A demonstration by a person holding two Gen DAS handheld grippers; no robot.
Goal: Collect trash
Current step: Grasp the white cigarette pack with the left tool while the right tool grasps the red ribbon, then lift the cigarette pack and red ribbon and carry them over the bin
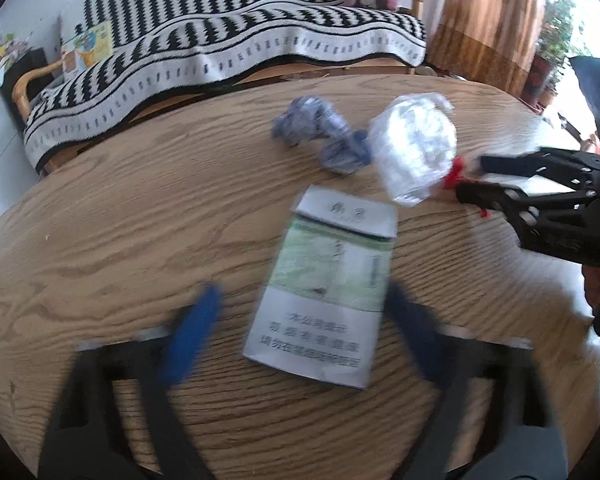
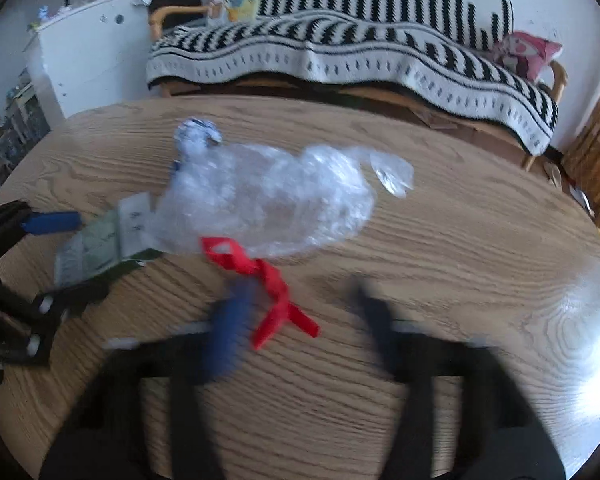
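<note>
The left claw [image 1: 300, 320] points steeply downward with its fingers apart, one blue pad [image 1: 192, 336] blurred on the near side. The right claw [image 2: 300, 312] is angled down likewise, its fingers also blurred and parted, neither pressing anything.

Counter [image 1: 120, 240]: wood, bold oak-like grain, satin finish; takes a bright glare patch near its right edge in my right claw's view. Clear bag [image 2: 268, 196]: thin plastic film, crinkled, glossy, translucent. Red ribbon [image 2: 276, 292] at the bag's near edge: flat, matt, cloth-like. Packet [image 1: 328, 292] beside the bag: printed paper or card, smooth, slight sheen. Two wads [image 1: 316, 132] behind the packet: crumpled printed paper, matt. My claws: black matt plastic; blue fingers [image 1: 192, 336] look matt, blurred. Sofa throw [image 1: 220, 52] beyond the counter: woven cloth, fuzzy.
</note>
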